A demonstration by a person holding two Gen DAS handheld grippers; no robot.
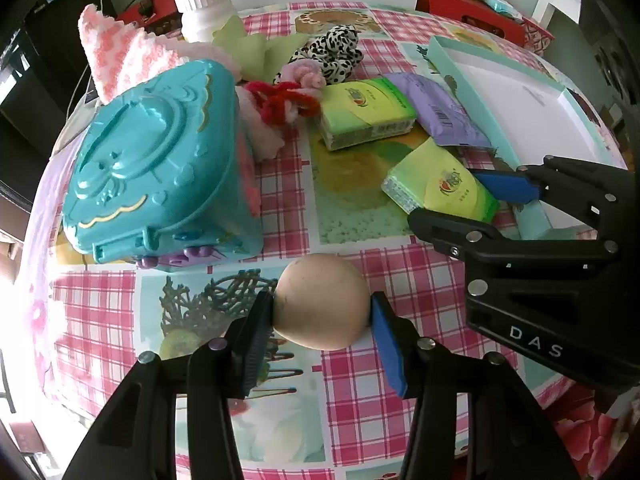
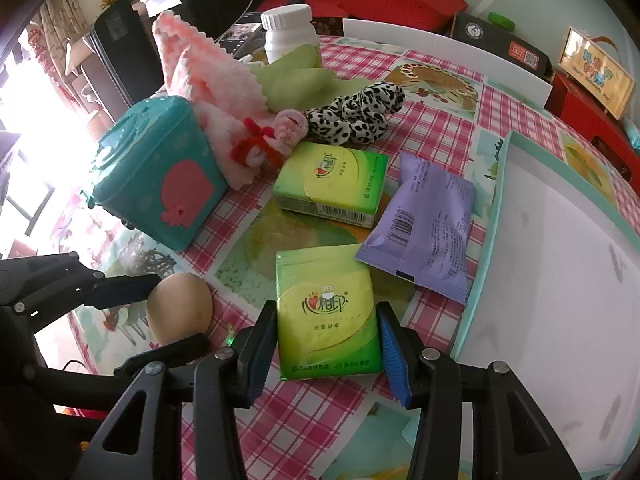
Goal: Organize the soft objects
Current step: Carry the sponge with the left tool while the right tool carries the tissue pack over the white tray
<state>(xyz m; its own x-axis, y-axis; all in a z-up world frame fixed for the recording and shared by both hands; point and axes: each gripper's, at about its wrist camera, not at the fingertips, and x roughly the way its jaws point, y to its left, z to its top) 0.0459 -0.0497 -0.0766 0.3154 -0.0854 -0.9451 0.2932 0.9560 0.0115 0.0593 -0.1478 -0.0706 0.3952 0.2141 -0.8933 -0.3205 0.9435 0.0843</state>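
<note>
My left gripper is shut on a beige egg-shaped soft ball just above the checked tablecloth; the ball also shows in the right wrist view. My right gripper has its pads against both sides of a green tissue pack, seen from the left wrist too. A second green tissue pack, a purple wipes packet, a spotted plush, pink and red fluffy items and a pink knitted cloth lie behind.
A teal plastic case stands at the left. A shallow teal-rimmed white box lid lies at the right. A white bottle and a green cloth are at the back. Red boxes stand beyond the table.
</note>
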